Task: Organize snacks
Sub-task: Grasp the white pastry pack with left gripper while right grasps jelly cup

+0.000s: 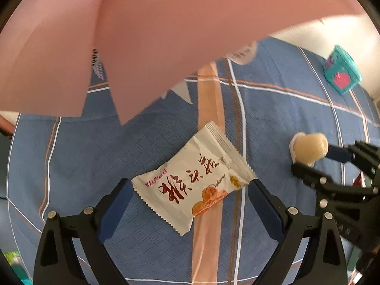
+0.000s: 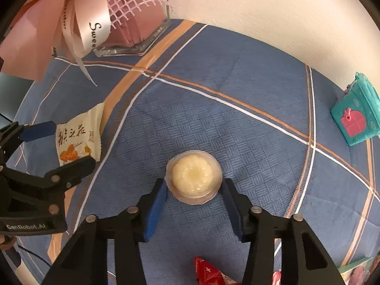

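Note:
A white snack packet (image 1: pixel 193 182) with red characters lies flat on the blue plaid cloth (image 1: pixel 147 142). My left gripper (image 1: pixel 191 185) is open, a finger at each end of the packet. A small clear cup of pale yellow jelly (image 2: pixel 194 177) stands on the cloth. My right gripper (image 2: pixel 194 190) is open, its blue pads on both sides of the cup. The cup (image 1: pixel 308 149) and right gripper (image 1: pixel 313 159) also show in the left wrist view. The packet (image 2: pixel 79 137) and left gripper (image 2: pixel 64 142) show at the left of the right wrist view.
A glass vase (image 2: pixel 140 40) with pink wrapping paper (image 1: pixel 118 35) and white ribbon (image 2: pixel 95 33) stands at the back left. A teal toy box (image 2: pixel 356 116) sits at the right by the wall. A red wrapped item (image 2: pixel 206 270) lies near the front edge.

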A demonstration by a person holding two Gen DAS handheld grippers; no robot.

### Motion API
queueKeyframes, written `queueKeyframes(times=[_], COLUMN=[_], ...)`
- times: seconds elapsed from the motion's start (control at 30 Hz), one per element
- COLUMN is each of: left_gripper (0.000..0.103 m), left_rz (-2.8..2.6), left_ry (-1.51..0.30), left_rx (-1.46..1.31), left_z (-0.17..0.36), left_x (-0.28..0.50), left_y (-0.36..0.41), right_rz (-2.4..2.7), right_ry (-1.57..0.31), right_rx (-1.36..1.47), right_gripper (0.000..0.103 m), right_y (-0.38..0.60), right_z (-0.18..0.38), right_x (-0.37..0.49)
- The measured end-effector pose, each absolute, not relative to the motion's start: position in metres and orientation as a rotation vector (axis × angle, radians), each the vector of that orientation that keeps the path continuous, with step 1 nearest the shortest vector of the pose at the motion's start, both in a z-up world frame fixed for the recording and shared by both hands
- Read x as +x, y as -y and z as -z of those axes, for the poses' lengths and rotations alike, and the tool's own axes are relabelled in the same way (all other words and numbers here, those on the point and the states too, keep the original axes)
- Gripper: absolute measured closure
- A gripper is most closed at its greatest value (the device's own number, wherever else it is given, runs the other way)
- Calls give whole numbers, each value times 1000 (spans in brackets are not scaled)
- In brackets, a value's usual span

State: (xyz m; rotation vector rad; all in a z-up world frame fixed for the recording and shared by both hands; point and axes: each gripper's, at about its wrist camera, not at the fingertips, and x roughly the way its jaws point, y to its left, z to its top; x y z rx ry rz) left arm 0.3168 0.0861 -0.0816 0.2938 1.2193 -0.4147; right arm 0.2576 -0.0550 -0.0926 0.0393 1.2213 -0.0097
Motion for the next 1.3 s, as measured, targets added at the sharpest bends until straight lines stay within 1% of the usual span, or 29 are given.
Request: queueKeyframes(times=[0.07,0.43,0.57,0.6,0.63,0.67,0.73,0.77,0.8,0.9,0.93,1.0,1.03,1.17,1.3], left_gripper=[5,5,6,11,20,26,44,48,50,50,50,50,50,50,50], left_rz=[413,376,347,349,356,361,357,351,345,325,316,304,300,269,261], left_ry=[-1214,-1130,-1144,-1148,-1154,-1164,-1176,-1173,-1172,-1181,-1181,-1180,-1181,-1201,-1198], left_rx=[307,507,536,512,477,439,382,378,381,372,359,331,307,270,267], left_z=[82,79,86,85,84,83,81,80,78,79,79,78,77,77,75], left_x=[316,308,307,308,309,311,314,314,314,311,310,309,306,301,297], left_y=[-84,-50,-44,-44,-47,-50,-55,-55,-55,-55,-55,-56,-60,-61,-59], right_rz=[7,-12,-14,-14,-14,-14,-14,-13,-11,-2,-5,-3,-3,-8,-19], right_ry=[-1222,-1235,-1237,-1236,-1235,-1234,-1233,-1234,-1234,-1231,-1230,-1226,-1232,-1234,-1233], right_rx=[48,22,24,24,23,22,20,20,21,36,44,44,41,80,61], right_gripper=[56,56,56,56,56,56,57,57,58,62,69,78,87,87,85], right_y=[57,62,65,65,65,65,65,65,65,66,67,68,68,74,80], right_z=[94,94,93,93,93,93,93,93,92,89,88,86,86,86,83], right_x=[263,249,242,241,240,239,238,237,237,234,233,231,230,227,227])
